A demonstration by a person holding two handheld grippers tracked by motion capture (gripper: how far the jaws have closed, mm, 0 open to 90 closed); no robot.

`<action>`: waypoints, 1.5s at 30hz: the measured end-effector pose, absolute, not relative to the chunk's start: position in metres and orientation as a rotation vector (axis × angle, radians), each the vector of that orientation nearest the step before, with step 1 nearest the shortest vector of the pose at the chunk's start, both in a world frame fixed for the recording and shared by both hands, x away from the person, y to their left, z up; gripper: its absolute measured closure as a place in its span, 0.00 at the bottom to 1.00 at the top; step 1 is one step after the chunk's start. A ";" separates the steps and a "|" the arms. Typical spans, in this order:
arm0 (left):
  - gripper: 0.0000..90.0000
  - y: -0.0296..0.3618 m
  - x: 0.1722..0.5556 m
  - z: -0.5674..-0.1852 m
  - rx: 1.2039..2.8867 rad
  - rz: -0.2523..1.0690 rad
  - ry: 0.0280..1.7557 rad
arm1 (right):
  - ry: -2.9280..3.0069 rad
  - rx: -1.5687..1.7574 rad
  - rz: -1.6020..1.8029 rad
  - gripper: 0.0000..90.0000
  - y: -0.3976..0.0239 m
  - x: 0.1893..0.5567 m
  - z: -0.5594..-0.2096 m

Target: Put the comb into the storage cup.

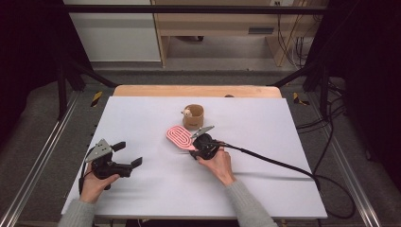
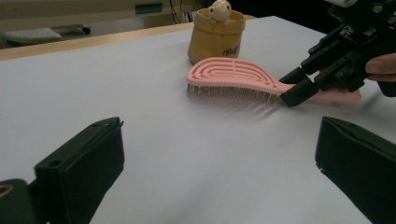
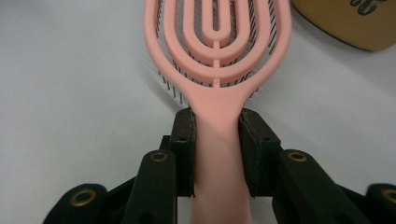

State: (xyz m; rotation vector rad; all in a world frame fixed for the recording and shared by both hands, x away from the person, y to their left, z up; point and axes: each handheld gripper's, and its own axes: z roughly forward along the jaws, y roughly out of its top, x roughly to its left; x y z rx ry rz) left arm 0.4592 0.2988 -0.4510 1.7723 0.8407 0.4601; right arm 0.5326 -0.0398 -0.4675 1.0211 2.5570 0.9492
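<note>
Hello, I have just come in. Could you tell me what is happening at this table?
A person sits at a white table with tongs in each hand. The right tongs are closed on the handle of a pink hairbrush, which lies bristles down on the table. Just beyond the brush stands a small tan cup with a little animal figure on its rim. The left tongs are open and hold nothing, resting off to the left side.
</note>
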 end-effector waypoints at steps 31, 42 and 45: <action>0.01 0.297 0.458 -0.449 1.760 0.445 0.846 | 2.523 0.941 1.084 0.77 -0.052 0.518 -0.433; 0.01 0.294 0.458 -0.447 1.750 0.432 0.852 | 2.496 0.904 1.149 0.77 -0.058 0.510 -0.418; 0.01 0.293 0.458 -0.446 1.745 0.425 0.856 | 2.487 0.897 1.165 0.77 -0.060 0.507 -0.413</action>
